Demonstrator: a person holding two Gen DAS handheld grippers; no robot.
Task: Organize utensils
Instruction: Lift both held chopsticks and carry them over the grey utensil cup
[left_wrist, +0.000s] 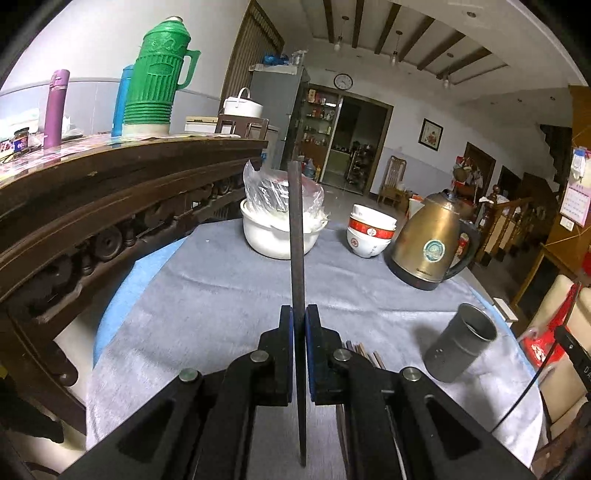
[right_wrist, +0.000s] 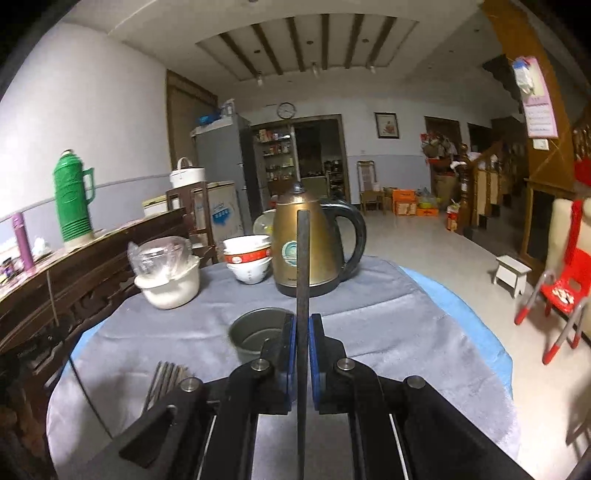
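Holding item one: left gripper (left_wrist: 299, 314), jaws nearly fully closed, pinching a dark slender flat stick (left_wrist: 297, 229), probably a chopstick. It runs forward well past the pads and back beneath the body.

Item two: right gripper (right_wrist: 303, 321), jaws likewise clamped on a second dark slender stick (right_wrist: 303, 258), projecting the same way.

Item three, landmark: grey cylindrical metal cup (right_wrist: 258, 332), standing upright on the grey cloth-covered counter (right_wrist: 388, 332), with nothing visible inside it. It sits just left of the right gripper's jaw tips. In the left wrist view the cup (left_wrist: 461, 341) stands off to the right of the left gripper.

Item four: bundle of loose sticks (left_wrist: 364, 354) lying flat on the counter, on the near side of the cup, partly hidden by the gripper bodies.

Item five: brass-coloured electric kettle with black handle (right_wrist: 310, 243), beyond the cup.

Item six: stacked white bowls with red bands (right_wrist: 247, 258), beyond the cup, left of the kettle.

Item seven: white pot holding a crumpled clear plastic bag (right_wrist: 170, 280), beyond the cup and further left.

Hazards, judged:
- Each stick is gripped at one narrow point, so it may swivel or slide if its tip bumps anything.
- The cup looks light and has nothing in it, so a tip catching its rim could tip or push it.
- Two long sticks heading for one small mouth may cross and jam.
- A wide swing could strike the kettle or bowls.
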